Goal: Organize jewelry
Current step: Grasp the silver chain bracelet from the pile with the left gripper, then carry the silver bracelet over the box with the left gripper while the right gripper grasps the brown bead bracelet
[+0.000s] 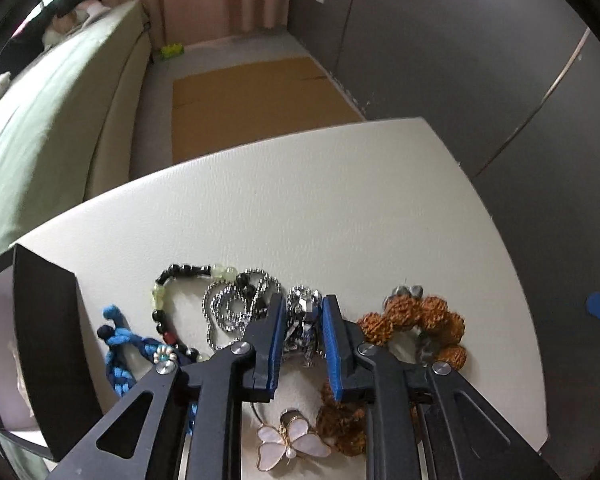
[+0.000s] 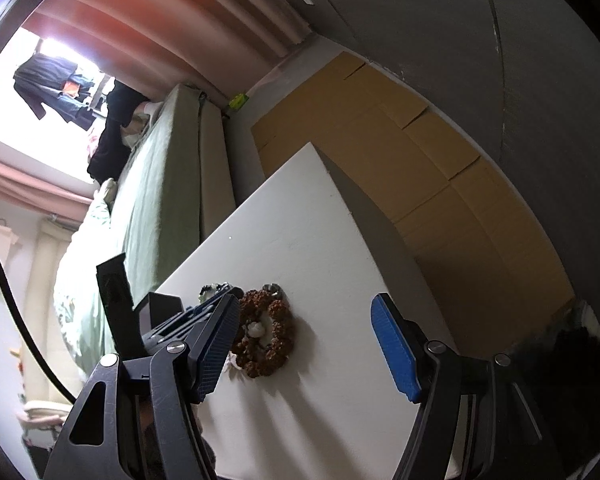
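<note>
Nearest you, a white mother-of-pearl butterfly pendant (image 1: 290, 446) lies on the white table (image 1: 340, 208). Your left gripper (image 1: 302, 312) has its blue pads pinching a faceted silver bracelet (image 1: 303, 322), between a silver ball chain (image 1: 232, 304) and a brown rough-seed bracelet (image 1: 416, 326). Your right gripper (image 2: 306, 312) stands spread wide and empty, beside that seed bracelet.

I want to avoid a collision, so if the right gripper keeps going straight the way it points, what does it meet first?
Probably bare white table; right gripper is open, and the brown beaded bracelet lies just beside its line.
</note>
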The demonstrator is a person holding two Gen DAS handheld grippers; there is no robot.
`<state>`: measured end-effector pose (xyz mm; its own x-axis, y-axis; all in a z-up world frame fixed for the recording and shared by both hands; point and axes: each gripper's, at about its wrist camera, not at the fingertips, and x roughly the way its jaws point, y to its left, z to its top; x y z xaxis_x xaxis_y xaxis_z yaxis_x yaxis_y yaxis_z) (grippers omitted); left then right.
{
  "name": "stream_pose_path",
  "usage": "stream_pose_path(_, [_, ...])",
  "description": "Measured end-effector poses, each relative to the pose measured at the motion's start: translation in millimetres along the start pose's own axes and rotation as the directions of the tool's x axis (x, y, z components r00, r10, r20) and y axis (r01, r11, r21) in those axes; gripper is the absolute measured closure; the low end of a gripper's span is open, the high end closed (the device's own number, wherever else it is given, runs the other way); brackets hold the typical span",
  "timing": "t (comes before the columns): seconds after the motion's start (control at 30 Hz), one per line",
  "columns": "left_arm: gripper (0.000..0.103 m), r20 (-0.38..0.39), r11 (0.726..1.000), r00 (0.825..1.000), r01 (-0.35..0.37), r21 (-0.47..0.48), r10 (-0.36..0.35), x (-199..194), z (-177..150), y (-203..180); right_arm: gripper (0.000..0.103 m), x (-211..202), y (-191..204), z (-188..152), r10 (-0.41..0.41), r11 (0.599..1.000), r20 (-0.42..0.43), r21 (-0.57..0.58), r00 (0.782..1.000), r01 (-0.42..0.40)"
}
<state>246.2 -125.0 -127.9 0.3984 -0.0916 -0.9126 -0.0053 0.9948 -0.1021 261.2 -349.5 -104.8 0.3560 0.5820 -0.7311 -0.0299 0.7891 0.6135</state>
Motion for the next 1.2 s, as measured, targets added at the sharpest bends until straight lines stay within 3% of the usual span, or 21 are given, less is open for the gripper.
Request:
stream_pose_path(0.1, [0.089, -0.003, 1.0, 1.0, -0.01, -0.005, 0.01, -0.3, 0.8, 1.7, 0.034, 1.1, 2.3, -1.3, 0.004, 1.0, -0.003, -0.005, 1.0, -0.004])
stream_pose_path(0.17, [0.089, -0.014, 0.999, 1.0, 0.02, -0.045, -0.02, -0.9, 2.8, 7.1, 0.034, 3.2, 5.1, -2.3, 0.007, 1.0, -0.007, -0.013, 1.0, -0.007])
stream_pose_path(0.5, [0.089, 0.128, 1.0, 0.992, 0.016, -0.024, -0.012, -84.1, 7.7, 20.2, 0.035, 23.2, 17.9, -3.0, 0.006, 0.998, -0.036, -0.065, 0.999, -0.009])
stream_pose_path(0.7, [0.089, 0.189, 0.999, 0.982, 0.003, -0.036, 0.004, -126.7, 12.8, 33.1, 0.044, 46.7, 32.1, -9.5, -0.027, 0.992, -0.089, -0.126, 0.996, 0.015])
stream_pose_path(1.07, [0.089, 0.287, 0.998, 0.956, -0.054, -0.042, 0.064, -191.2, 23.9, 47.6, 0.05, 83.6, 45.7, -16.8, -0.146, 0.972, -0.145, -0.205, 0.979, 0.115])
stream_pose_path(1.2, [0.089, 0.306, 0.996, 0.948, -0.076, -0.049, 0.087, -203.1, 23.0, 52.0, 0.062, 93.7, 41.8, -17.6, -0.187, 0.963, -0.154, -0.224, 0.97, 0.15])
